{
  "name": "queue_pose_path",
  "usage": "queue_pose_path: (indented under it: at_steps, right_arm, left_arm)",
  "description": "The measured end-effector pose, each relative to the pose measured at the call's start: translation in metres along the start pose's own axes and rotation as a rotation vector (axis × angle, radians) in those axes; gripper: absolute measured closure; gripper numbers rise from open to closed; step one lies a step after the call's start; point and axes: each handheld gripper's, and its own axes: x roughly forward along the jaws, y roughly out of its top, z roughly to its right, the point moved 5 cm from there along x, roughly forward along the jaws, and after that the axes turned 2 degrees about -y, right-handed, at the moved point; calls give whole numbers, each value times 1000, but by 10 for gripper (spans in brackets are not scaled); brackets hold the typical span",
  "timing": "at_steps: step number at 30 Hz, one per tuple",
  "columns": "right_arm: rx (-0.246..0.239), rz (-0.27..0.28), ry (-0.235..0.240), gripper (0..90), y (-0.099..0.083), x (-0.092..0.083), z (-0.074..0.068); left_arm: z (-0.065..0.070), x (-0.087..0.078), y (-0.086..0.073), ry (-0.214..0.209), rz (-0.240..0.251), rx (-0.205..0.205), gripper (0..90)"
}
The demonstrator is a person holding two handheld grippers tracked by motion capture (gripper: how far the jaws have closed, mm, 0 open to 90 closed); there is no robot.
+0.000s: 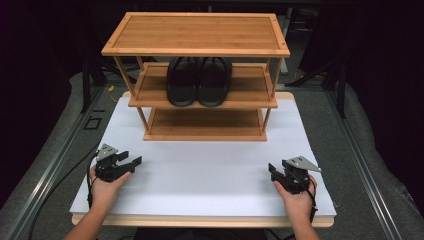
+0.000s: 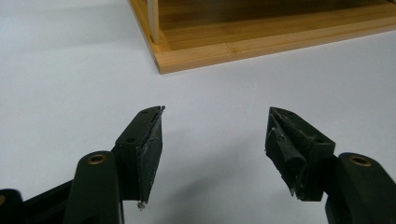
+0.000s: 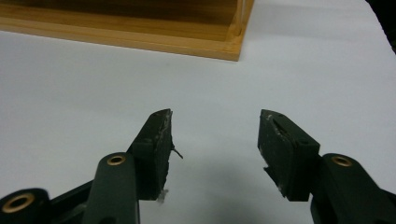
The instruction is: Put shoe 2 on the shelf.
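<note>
White table (image 1: 200, 175) carries a bamboo rack (image 1: 197, 32); black slippers (image 1: 199, 82) fill its middle shelf (heels hidden). Left gripper (image 1: 134, 161) and right gripper (image 1: 272, 169) gape empty.

We can read no text, label, brand, number or sign anywhere. The wooden rack (image 1: 195, 32), the black slippers (image 1: 198, 82) and the white bench (image 1: 200, 175) all look plain to us.
</note>
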Motion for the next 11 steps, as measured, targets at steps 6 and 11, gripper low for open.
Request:
queue_pose_path:
  at_steps: [6,11]
  right_arm:
    - [28,-3,-16,420,-2,1,6]
    - [12,-26,-40,348,-5,2,10]
  left_arm:
    - [-4,5,-1,-4,-37,-6,313]
    - [-7,8,0,14,-51,6,233]
